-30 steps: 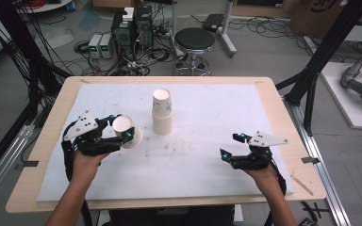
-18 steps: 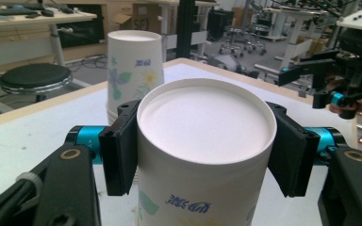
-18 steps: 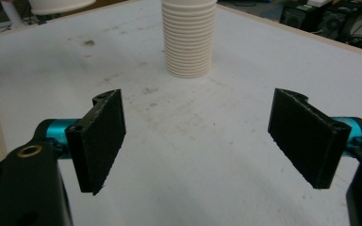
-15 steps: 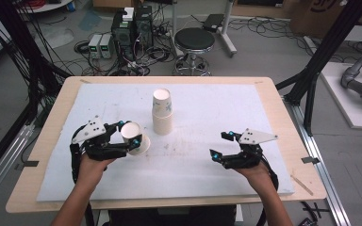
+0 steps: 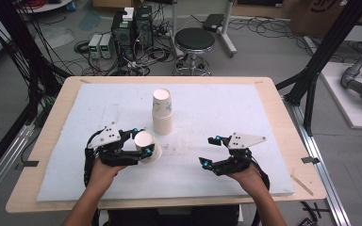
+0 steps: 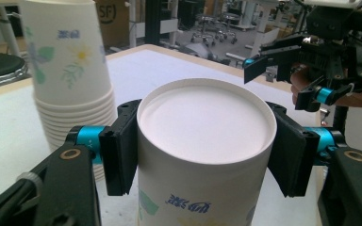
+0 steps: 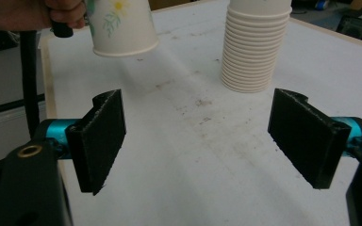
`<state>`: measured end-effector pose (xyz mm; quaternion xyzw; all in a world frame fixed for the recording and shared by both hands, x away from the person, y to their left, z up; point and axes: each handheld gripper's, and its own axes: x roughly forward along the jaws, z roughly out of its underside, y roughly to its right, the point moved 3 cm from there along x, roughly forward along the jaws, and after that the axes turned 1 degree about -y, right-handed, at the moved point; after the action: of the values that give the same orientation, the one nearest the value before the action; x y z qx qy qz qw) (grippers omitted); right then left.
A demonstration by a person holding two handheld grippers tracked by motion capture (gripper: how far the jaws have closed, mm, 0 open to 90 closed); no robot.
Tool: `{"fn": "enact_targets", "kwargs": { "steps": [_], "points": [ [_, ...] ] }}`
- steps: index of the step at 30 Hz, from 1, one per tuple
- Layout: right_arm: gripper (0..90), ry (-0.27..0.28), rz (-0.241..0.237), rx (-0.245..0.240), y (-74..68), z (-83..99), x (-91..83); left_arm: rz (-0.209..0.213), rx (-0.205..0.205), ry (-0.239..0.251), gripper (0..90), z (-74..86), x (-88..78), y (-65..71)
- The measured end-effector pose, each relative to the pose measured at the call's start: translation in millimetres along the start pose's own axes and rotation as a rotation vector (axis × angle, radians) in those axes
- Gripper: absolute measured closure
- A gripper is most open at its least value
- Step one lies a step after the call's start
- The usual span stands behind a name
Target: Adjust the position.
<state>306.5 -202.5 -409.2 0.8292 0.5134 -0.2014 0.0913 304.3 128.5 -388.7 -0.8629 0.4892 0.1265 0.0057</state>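
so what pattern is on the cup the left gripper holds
White with flowers and blue lettering on the cup; left gripper view.

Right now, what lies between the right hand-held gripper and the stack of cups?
Nothing: in the right gripper view, bare white mat separates the open right hand-held gripper from the stack of cups.

**Black grippers, blue collars, grey plates**

The left gripper (image 5: 140,141) and right gripper (image 5: 209,150) are both black-bodied, each topped by a pale grey three-cornered plate with small dark screw holes. Bright blue collars sit behind the flat, matte black fingers (image 7: 102,136). Brass-ringed pivots mark the linkages. Black cables trail back along bare forearms.
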Motion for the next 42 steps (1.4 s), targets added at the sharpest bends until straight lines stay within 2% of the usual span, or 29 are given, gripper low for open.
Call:
{"fn": "enact_targets", "kwargs": {
  "steps": [5,6,10,19,22,32,42],
  "points": [
    [20.3,0.012,-0.019,-0.004,-4.8,-1.0,-2.0,0.032,0.005,-0.004,35.2,0.3,6.4,5.8],
    [20.3,0.017,-0.036,-0.011,-7.5,-2.0,-0.9,0.039,0.009,-0.001,35.2,0.1,7.8,7.5],
    [20.5,0.016,-0.067,-0.029,-14.7,-4.8,4.3,0.101,0.014,0.001,35.3,-0.5,16.3,16.7],
    [20.5,0.003,-0.114,-0.036,-21.1,-3.9,14.8,0.181,0.038,-0.013,35.3,-4.9,32.9,31.6],
    [20.5,0.005,-0.119,-0.039,-21.8,-4.4,16.7,0.201,0.045,-0.018,35.3,-5.6,36.5,34.6],
    [20.5,-0.004,-0.189,-0.056,-33.4,-5.6,29.2,0.262,0.072,-0.027,35.3,-9.7,49.7,46.0],
    [20.6,-0.012,-0.225,-0.066,-40.2,-6.1,39.6,0.312,0.073,-0.030,35.4,-9.2,57.9,53.3]
  ]
}}
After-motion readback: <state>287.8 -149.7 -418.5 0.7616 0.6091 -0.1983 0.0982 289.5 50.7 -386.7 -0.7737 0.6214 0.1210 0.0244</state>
